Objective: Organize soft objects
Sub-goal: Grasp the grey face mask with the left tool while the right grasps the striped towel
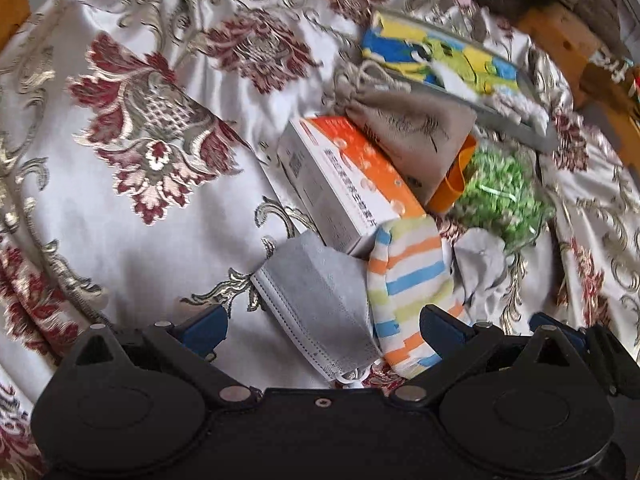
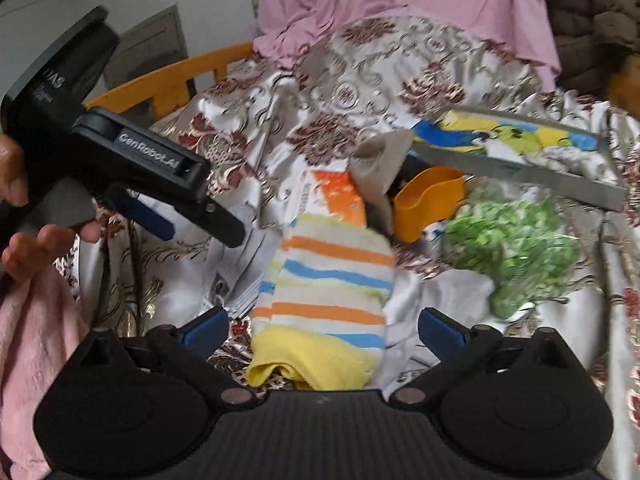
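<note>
Right claw (image 2: 322, 330) spread wide, gripping nothing, striped sock (image 2: 326, 304) lying between its fingers on the floral bedspread (image 2: 400, 64). Left claw (image 1: 322, 326) equally wide and empty over the grey face mask (image 1: 316, 300); "GenRobot.AI" reads along its body. Orange-white box (image 1: 340, 184) beyond.

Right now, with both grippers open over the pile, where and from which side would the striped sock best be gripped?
Probably at the yellow cuff end of the striped sock, coming from the near side with the right gripper. That end lies free on the cloth between its open fingers, while the far end rests against the orange-and-white box. The grey face mask crowds its left edge.
</note>
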